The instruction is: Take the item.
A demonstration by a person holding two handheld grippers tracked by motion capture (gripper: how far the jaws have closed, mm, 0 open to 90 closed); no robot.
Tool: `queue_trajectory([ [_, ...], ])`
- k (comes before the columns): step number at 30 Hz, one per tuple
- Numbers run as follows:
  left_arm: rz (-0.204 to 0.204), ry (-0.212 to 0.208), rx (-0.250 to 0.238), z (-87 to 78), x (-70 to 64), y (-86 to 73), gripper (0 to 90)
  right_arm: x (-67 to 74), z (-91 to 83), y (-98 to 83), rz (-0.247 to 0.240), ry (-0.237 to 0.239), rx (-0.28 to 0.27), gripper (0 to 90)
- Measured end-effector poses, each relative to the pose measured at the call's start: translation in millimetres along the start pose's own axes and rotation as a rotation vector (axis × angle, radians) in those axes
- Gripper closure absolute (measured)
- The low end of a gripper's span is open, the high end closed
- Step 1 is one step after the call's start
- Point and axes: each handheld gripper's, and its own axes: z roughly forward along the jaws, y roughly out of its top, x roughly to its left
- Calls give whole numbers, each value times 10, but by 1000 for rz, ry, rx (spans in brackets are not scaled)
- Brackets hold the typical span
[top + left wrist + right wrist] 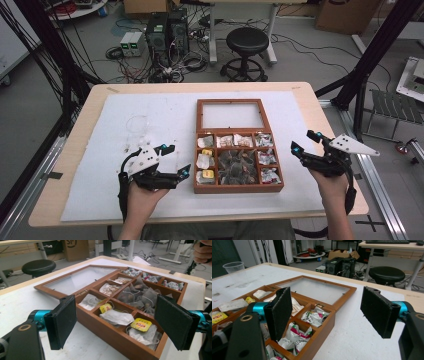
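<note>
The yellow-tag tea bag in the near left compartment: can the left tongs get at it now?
Probably yes. The box lies open, the tea bag sits on top uncovered, and the open left tongs face it with nothing between.

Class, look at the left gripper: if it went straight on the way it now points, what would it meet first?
Most likely the near wooden wall of the tea box, ahead of the open left gripper. If it rides higher, the tea bags come first; depth is unclear.
</note>
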Motion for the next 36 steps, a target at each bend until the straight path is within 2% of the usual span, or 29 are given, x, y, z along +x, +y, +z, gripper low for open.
queue_trajectory([
  [6, 2, -33, 26, 149, -36, 45, 186, -13, -51, -8, 1, -12, -4, 263],
  [9, -1, -52, 35, 238, -42, 71, 217, -26, -73, -4, 3, -19, -8, 263],
  [12, 0, -103, 63, 324, -45, 67, 299, -37, -74, -7, 8, -18, -4, 264],
  [15, 2, -122, 104, 400, -64, 41, 366, -39, -64, -13, 10, -16, 0, 266],
  [20, -24, -115, 173, 509, -57, 9, 441, -32, -49, -16, 6, -11, 3, 267],
  [23, 2, -119, 196, 531, -90, -18, 441, -28, -47, -13, 6, -8, 3, 268],
  [27, 63, -110, 246, 563, -136, -74, 459, -38, -42, -23, 10, -7, 7, 268],
  [30, 71, -96, 261, 598, -119, -109, 514, -36, -34, -28, 8, -5, 7, 268],
  [31, 77, -83, 266, 610, -115, -112, 518, -35, -31, -28, 7, -3, 8, 268],
  [33, 69, -74, 275, 635, -100, -119, 529, -29, -28, -26, 11, -1, 9, 268],
  [36, 79, -71, 292, 653, -97, -127, 547, -30, -24, -25, 7, 1, 8, 268],
])
